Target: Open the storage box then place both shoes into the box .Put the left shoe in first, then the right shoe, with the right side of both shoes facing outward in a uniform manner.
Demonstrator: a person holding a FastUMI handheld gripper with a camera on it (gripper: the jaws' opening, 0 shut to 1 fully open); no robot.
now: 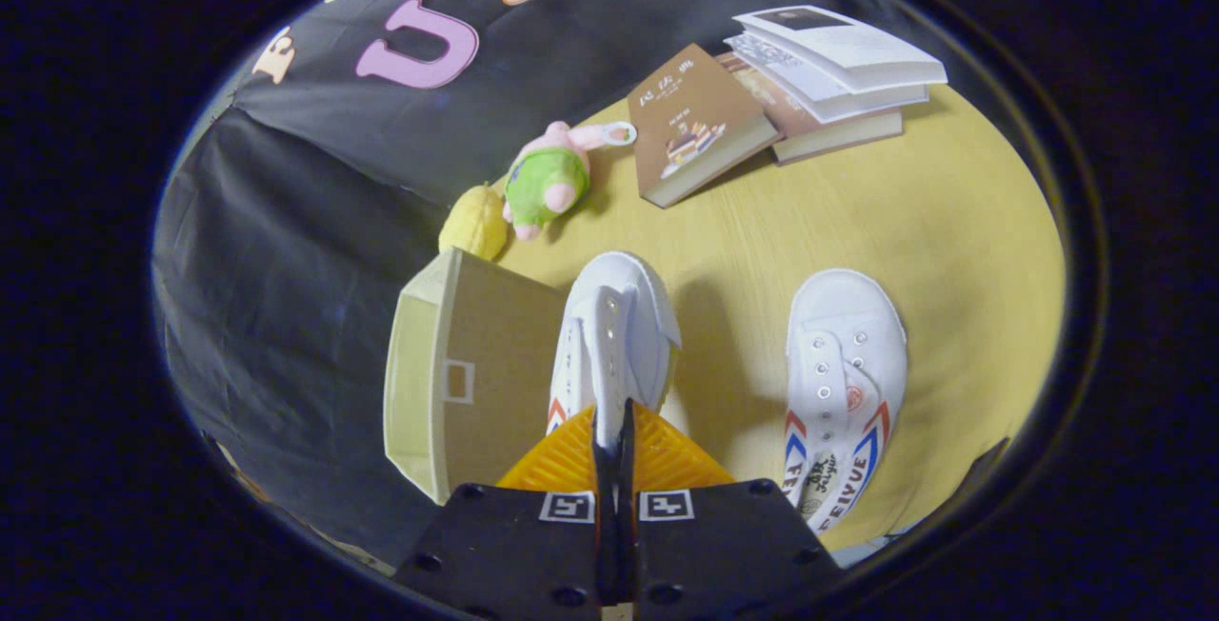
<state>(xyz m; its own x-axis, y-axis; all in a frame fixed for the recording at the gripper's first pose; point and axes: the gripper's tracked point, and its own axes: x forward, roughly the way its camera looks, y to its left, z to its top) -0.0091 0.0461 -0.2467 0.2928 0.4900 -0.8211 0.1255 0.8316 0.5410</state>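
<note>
Gripper view. Gripper fingers pressed nearly together, pinching a thin white part of the held shoe, seemingly the tongue or upper edge; the shoe hangs just ahead of the fingers, toe pointing far. Storage box sits just left of it, touching or almost so; tan cardboard, pale rim, small square marking on the visible face. Cannot tell whether it is open.

Judgement: the first shoe is being carried to the box. To do it well, keep the pinch firm, move left over the opening, and check which side faces outward before lowering.

Second shoe rests on the yellow table to the right, well apart: white canvas, red and blue stripes at the heel, metal eyelets.

Far side: plush toy, books.
</note>
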